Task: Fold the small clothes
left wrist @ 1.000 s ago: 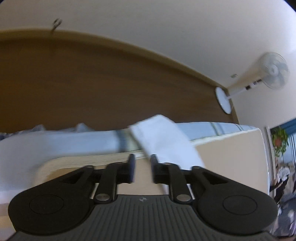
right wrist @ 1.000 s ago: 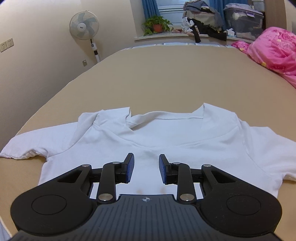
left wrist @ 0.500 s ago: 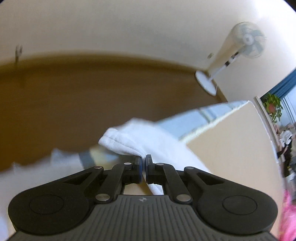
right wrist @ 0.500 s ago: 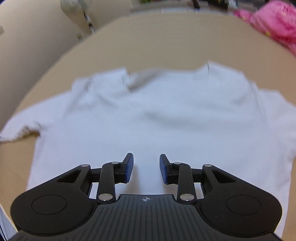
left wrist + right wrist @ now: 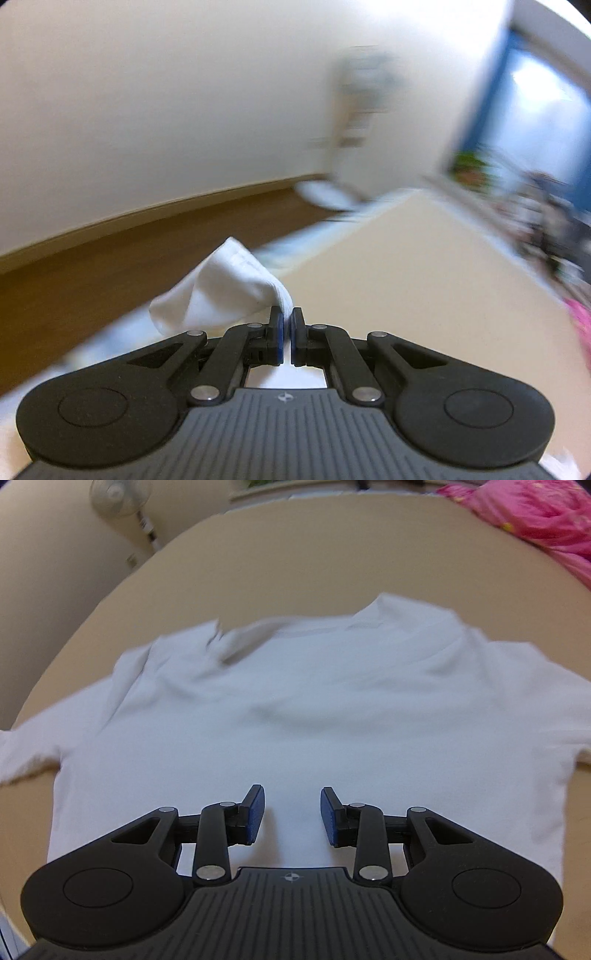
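Step in hand: first side fold of the white T-shirt [image 5: 303, 716], judged from the grip. Garment spread flat on the tan bed surface [image 5: 295, 565], collar at the far side, hem toward the camera.

Left tool [image 5: 287, 323]: jaws closed on a bunched piece of white cloth [image 5: 221, 288], raised clear of the bed in the left wrist view. Probably the left sleeve of the shirt, though not confirmable.

Right tool [image 5: 291, 814]: jaws apart, nothing between them, poised over the lower middle of the shirt. Contact with the fabric not determinable.

Next move, as a judgement: carry the gripped cloth across toward the shirt's centre line and lay it flat. Keep the body of the shirt from dragging; press down with the right tool if needed. Release only once the fold edge lies straight.

Hidden or unclear:
- Left wrist view heavily blurred; fan [image 5: 364, 96] and window area smeared.
- Left sleeve edge cut off at the frame border in the right wrist view.
- Left tool absent from the right wrist view.
- Hem hidden beneath the right tool body.
- Pink bedding [image 5: 532, 513] partly cropped at the upper right.
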